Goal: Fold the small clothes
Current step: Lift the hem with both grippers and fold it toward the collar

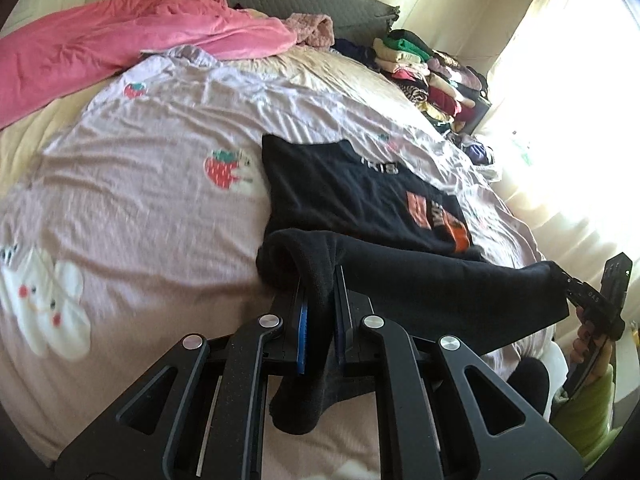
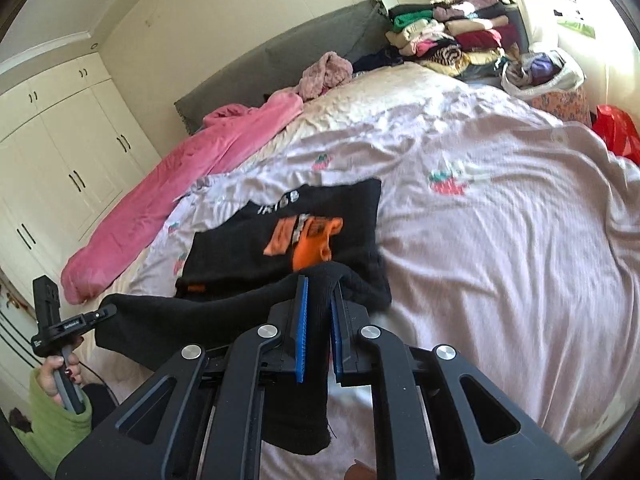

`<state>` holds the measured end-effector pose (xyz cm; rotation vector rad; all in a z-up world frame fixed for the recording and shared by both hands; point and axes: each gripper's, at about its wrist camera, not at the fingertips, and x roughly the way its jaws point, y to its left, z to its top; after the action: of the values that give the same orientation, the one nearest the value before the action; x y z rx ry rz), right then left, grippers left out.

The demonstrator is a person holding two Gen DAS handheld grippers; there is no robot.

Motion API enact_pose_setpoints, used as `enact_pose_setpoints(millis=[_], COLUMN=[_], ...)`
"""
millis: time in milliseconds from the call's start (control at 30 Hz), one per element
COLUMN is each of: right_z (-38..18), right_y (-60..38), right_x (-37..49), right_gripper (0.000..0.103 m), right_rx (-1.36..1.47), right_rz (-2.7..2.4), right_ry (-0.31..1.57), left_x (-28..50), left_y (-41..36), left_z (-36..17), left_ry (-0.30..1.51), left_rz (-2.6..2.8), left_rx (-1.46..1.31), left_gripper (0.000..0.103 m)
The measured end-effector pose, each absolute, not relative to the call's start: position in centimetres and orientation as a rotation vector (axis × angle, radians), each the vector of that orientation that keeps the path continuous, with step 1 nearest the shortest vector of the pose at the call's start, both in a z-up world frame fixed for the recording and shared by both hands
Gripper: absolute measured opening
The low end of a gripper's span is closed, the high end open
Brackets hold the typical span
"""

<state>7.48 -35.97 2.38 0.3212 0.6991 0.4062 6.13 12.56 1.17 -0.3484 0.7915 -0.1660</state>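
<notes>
The step in hand looks like the fold of the black top, which lies on the bed cover near its front edge, with its near hem raised off the cover. The left gripper is clamped narrow on 1 end of that hem and the right gripper is clamped narrow on the other end, so the hem hangs as a band between the 2 tools while the far part of the top, with its orange print, rests flat. The next move, as I judge it, calls for carrying both ends away together toward the top's neckline, level with each other, then lowering the hem onto the print and only then letting go. Counted: 1 black top, 2 grippers, 1 pink blanket beyond the top, and 1 stack of folded clothes at the far corner of the bed.
</notes>
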Motion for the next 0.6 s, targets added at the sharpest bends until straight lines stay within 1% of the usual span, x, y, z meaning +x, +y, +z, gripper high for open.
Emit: enact_pose_setpoints(millis=[600], right_z=[3.4], right_y=[-33.2], right_x=[15.9], right_gripper=[0.009], right_rx=[0.281], right_rz=[0.353], right_ry=[0.684], left_x=[14.9], left_y=[13.4], left_z=[2.9], left_ry=[0.758], left_rz=[-0.135], left_rx=[-0.357], left_gripper=[0.004])
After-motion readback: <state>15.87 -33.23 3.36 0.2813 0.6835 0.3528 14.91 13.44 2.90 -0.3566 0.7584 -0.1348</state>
